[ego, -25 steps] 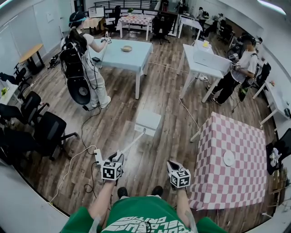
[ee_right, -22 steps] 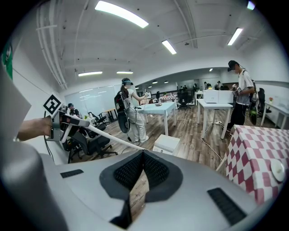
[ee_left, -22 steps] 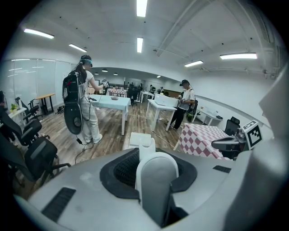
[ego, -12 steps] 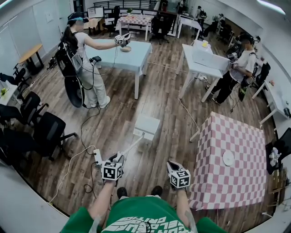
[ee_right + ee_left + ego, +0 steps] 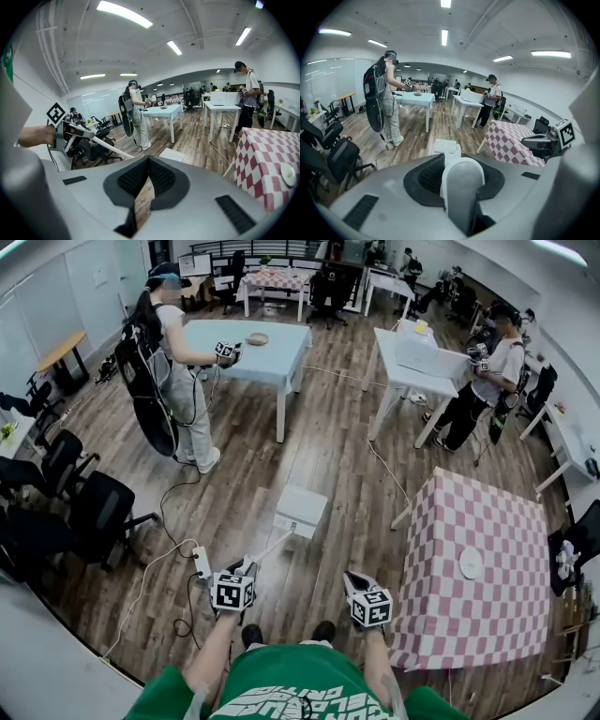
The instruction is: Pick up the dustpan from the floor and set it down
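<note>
The white dustpan hangs low over the wood floor at the far end of its long white handle. My left gripper is shut on the near end of that handle. In the left gripper view the handle fills the gap between the dark pads, with the dustpan beyond it. My right gripper hovers to the right, apart from the dustpan, shut and holding nothing. In the right gripper view its pads meet at the tip, and the dustpan and handle show ahead on the left.
A pink-checked table with a white plate stands close on the right. A power strip and cables lie on the floor to the left, near black office chairs. Farther off are a person with a backpack, a blue table and white tables.
The dustpan has sunk a little and come nearer with my left gripper. The right gripper has kept still. The person with the backpack has pulled the outstretched arm back in.
</note>
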A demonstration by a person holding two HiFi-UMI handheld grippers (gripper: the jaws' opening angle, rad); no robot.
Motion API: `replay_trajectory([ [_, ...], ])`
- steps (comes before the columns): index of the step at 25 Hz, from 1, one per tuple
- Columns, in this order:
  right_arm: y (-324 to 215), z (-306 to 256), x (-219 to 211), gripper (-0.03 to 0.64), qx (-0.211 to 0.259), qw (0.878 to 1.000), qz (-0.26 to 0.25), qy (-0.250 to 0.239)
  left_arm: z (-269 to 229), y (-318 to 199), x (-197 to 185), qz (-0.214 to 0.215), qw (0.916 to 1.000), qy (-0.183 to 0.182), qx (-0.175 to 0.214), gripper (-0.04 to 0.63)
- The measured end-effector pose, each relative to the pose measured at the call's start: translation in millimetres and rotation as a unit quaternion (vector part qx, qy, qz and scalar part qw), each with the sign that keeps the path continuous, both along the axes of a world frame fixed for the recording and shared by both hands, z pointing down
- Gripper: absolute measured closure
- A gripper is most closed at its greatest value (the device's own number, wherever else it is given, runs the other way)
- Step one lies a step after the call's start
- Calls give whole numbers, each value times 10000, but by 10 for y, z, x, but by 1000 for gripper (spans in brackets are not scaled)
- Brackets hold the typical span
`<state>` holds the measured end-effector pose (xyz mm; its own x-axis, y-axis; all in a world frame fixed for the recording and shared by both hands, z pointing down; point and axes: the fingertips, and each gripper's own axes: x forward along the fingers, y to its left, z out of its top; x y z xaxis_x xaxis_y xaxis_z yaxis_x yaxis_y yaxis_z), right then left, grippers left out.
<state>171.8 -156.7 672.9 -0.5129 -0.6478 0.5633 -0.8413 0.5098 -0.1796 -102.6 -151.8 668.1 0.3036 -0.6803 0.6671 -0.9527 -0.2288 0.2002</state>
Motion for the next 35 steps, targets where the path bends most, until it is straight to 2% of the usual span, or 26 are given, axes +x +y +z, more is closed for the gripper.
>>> replay_trajectory([
  [20,16,151,44,609,-180,9998,-5,-2,566,68,116,118,9976,-187,-659,488],
  [35,-18,364,41,609,-447,9989,-48,102,1287,132,94,121,9886,-405,-1446,488],
])
